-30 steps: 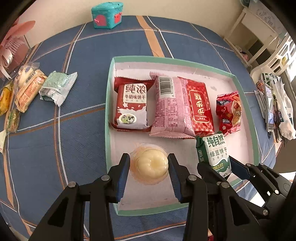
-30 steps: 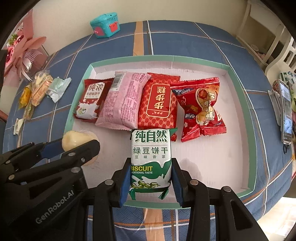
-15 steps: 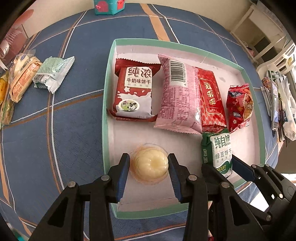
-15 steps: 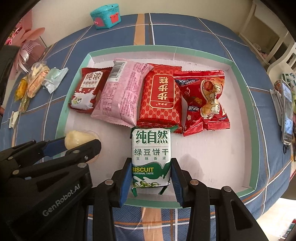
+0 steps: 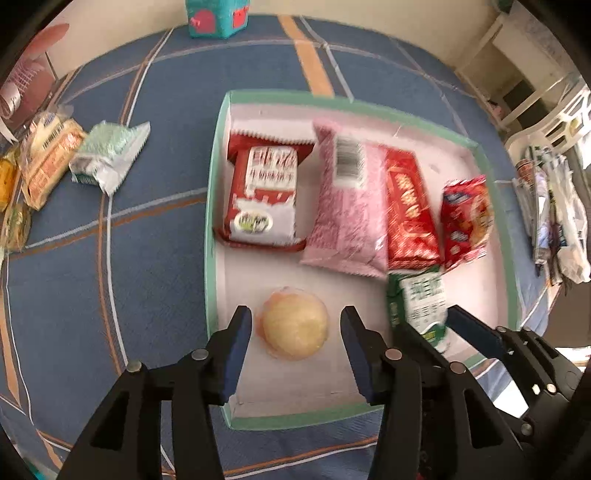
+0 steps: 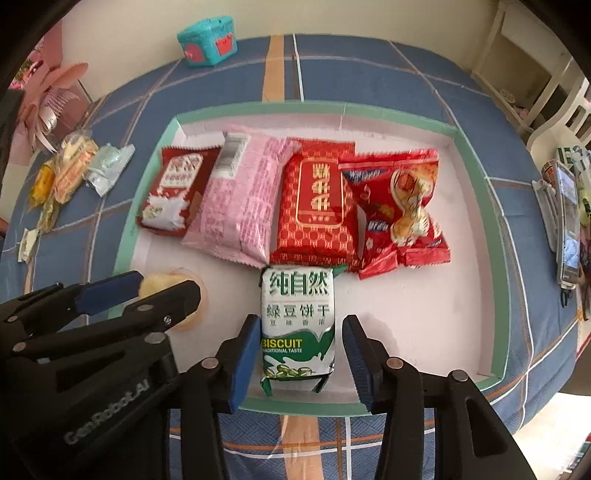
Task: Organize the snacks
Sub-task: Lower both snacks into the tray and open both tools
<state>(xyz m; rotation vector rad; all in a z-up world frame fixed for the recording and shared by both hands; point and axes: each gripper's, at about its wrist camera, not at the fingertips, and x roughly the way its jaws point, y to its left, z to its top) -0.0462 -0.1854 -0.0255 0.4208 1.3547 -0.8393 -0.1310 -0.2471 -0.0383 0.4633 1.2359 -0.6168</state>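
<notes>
A green-rimmed white tray [image 5: 212, 229] [image 6: 127, 236] holds a row of snack packs. My left gripper [image 5: 295, 332] is open, its jaws apart on either side of a yellow jelly cup [image 5: 294, 326] lying on the tray floor. My right gripper [image 6: 300, 341] is open around a green-and-white biscuit pack [image 6: 297, 317], which lies on the tray. In the back row lie a red milk biscuit pack [image 6: 171, 188], a pink pack [image 6: 243, 195], a red patterned pack [image 6: 319, 201] and a red snack bag [image 6: 400, 206].
Several loose snacks [image 5: 107, 158] [image 6: 74, 166] lie on the blue plaid cloth left of the tray. A teal box [image 6: 207, 35] stands at the back. Papers and a phone [image 6: 567, 218] lie at the right edge.
Both grippers have opened, letting go of the jelly cup and the biscuit pack, which now rest on the tray. Both have drawn back slightly.
</notes>
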